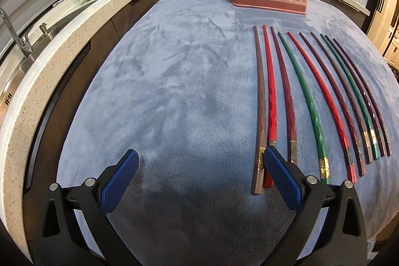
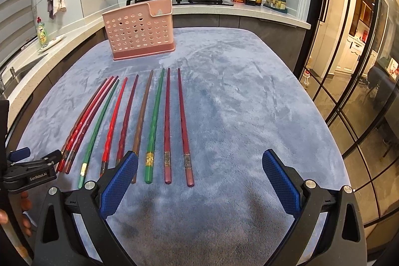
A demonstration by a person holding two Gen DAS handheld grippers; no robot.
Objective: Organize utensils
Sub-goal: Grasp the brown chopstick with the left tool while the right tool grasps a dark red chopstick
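We see the left claw (image 1: 200,161) spread wide and holding nothing, its right pad just over the handle ends of the brown chopstick (image 1: 259,116) and red chopstick (image 1: 271,96); contact cannot be judged. The right claw (image 2: 199,162) is equally wide and empty above the blue cloth (image 2: 249,104). The chopsticks (image 2: 149,126) lie side by side; the pink holder (image 2: 139,34) stands at 11 o'clock. Only the left view shows the sink (image 1: 30,51); only the right view shows the glass doors (image 2: 349,46).

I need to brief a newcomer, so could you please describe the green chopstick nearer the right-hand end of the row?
Start at the pink perforated holder standing on the blue-grey cloth. In front of it lies a row of chopsticks. The green chopstick is third from the row's right end, with a brown one on its left and two maroon ones on its right.
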